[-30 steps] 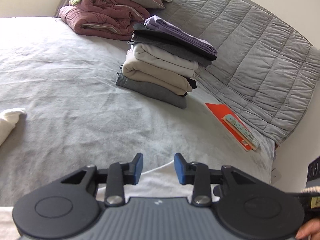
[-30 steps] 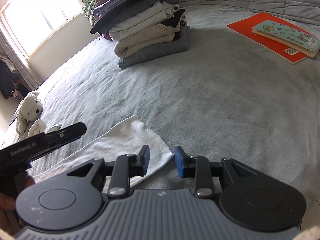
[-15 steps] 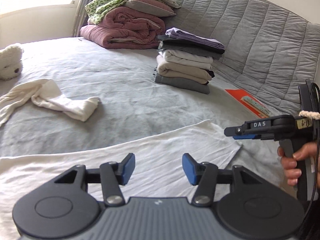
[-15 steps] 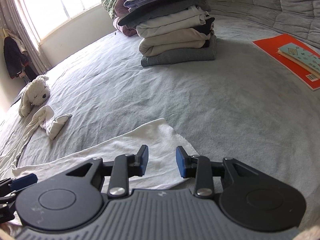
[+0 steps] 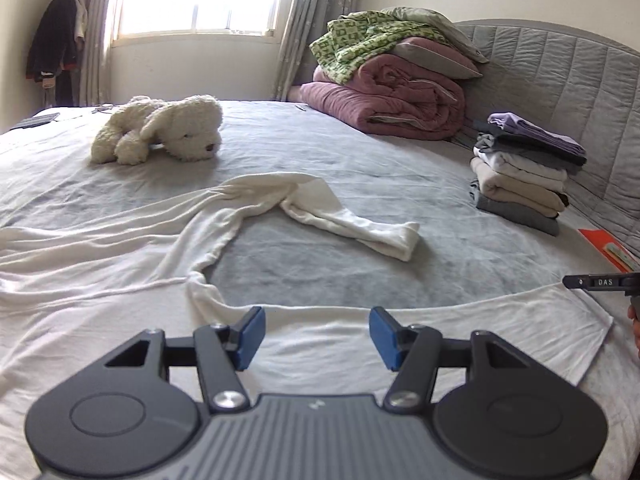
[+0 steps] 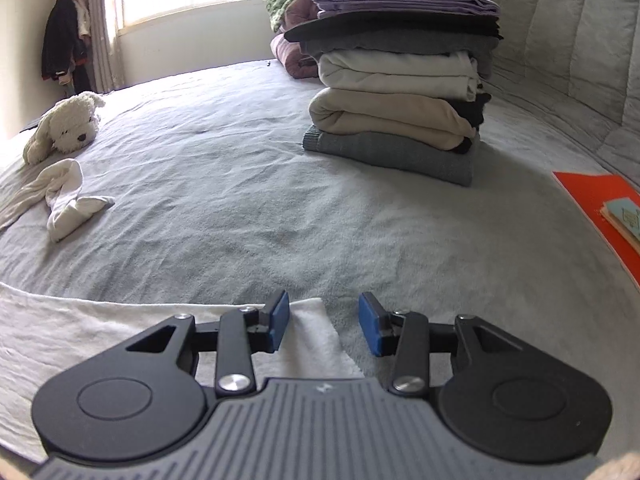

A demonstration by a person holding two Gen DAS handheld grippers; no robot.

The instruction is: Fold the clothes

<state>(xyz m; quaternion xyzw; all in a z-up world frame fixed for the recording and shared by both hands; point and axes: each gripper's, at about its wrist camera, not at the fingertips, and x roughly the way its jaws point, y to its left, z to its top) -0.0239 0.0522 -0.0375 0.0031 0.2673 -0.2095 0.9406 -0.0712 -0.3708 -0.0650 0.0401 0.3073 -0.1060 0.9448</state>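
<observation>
Hovering spread wide and empty, the left tongs [image 5: 313,334] and right tongs [image 6: 324,323] sit over the near hem of the white garment [image 5: 120,248] lying unfolded on the bed [image 5: 360,176]. A one-layer pinch at the corner [image 6: 316,320] would likely skew the fold. Its near edge is cut off below.

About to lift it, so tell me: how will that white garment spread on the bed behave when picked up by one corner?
Probably floppy: the white garment lies flat and wrinkled, so it should drape. Likely light, since the cloth looks thin. Its twisted sleeve may trail.
</observation>
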